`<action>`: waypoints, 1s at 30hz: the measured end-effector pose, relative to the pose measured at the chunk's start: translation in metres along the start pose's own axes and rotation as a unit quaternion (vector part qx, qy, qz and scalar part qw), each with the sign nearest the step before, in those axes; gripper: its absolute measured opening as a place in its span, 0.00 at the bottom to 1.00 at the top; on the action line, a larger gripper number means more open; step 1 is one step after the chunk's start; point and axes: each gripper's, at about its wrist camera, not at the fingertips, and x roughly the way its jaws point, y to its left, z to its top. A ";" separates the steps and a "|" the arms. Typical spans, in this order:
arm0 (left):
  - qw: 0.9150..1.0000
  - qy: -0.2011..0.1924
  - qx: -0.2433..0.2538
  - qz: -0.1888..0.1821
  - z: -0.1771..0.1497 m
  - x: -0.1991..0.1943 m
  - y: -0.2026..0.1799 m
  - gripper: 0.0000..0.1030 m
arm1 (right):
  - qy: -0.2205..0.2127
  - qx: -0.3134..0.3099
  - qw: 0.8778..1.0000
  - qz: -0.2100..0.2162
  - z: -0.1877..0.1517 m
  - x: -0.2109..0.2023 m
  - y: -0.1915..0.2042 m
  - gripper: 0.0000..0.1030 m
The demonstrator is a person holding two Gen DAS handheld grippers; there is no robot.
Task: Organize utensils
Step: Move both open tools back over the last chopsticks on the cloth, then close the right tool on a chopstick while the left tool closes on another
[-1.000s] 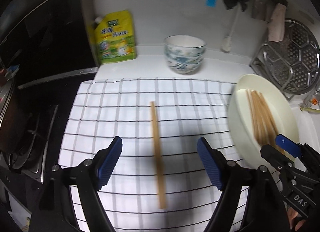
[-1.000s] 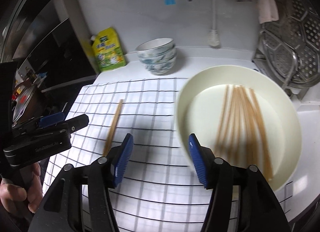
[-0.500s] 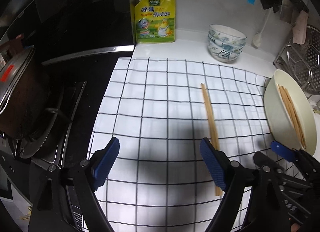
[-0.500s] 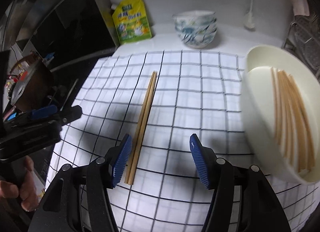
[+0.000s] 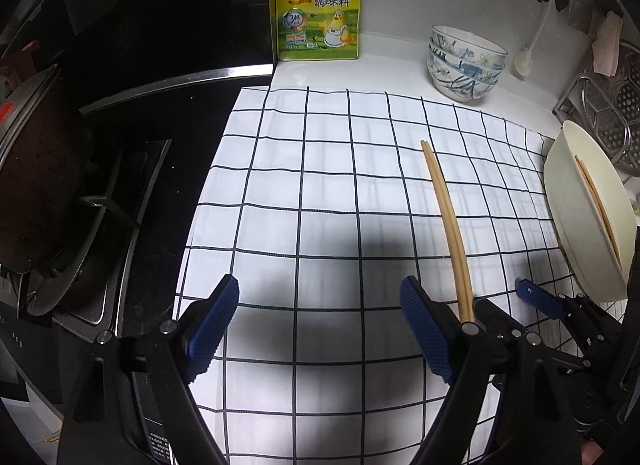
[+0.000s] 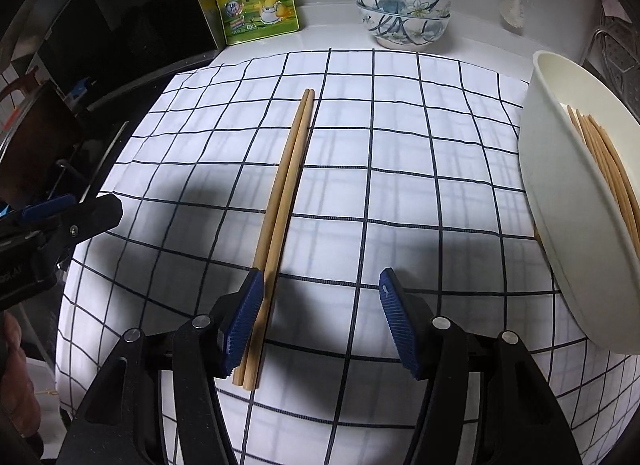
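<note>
A pair of wooden chopsticks (image 6: 280,201) lies side by side on the white checked cloth (image 6: 400,169), also seen in the left wrist view (image 5: 446,217). My right gripper (image 6: 320,317) is open and empty, its left finger just beside the near ends of the pair. My left gripper (image 5: 320,325) is open and empty over the cloth, left of the pair. A cream plate (image 6: 560,225) at the right holds several more chopsticks (image 6: 608,177); it also shows in the left wrist view (image 5: 576,217).
A stack of patterned bowls (image 6: 402,9) and a yellow seasoning pouch (image 6: 256,1) stand at the back by the wall. A black stove with a pot (image 5: 36,169) is at the left. A metal rack (image 5: 612,109) stands behind the plate.
Both grippers have swung left, away from the plate. The chopstick pair now lies next to my right gripper's left finger. Both grippers stayed open.
</note>
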 end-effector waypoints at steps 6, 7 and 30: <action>1.000 0.003 0.005 -0.002 -0.001 0.004 -0.001 0.79 | -0.004 -0.012 1.000 -0.011 0.000 0.005 0.006 0.56; 1.000 0.003 0.006 -0.003 0.000 0.004 -0.001 0.79 | -0.005 -0.015 1.000 -0.013 0.001 0.006 0.007 0.56; 0.998 0.009 0.048 -0.030 0.006 0.033 -0.060 0.80 | -0.011 -0.003 0.999 -0.049 -0.013 -0.004 -0.024 0.06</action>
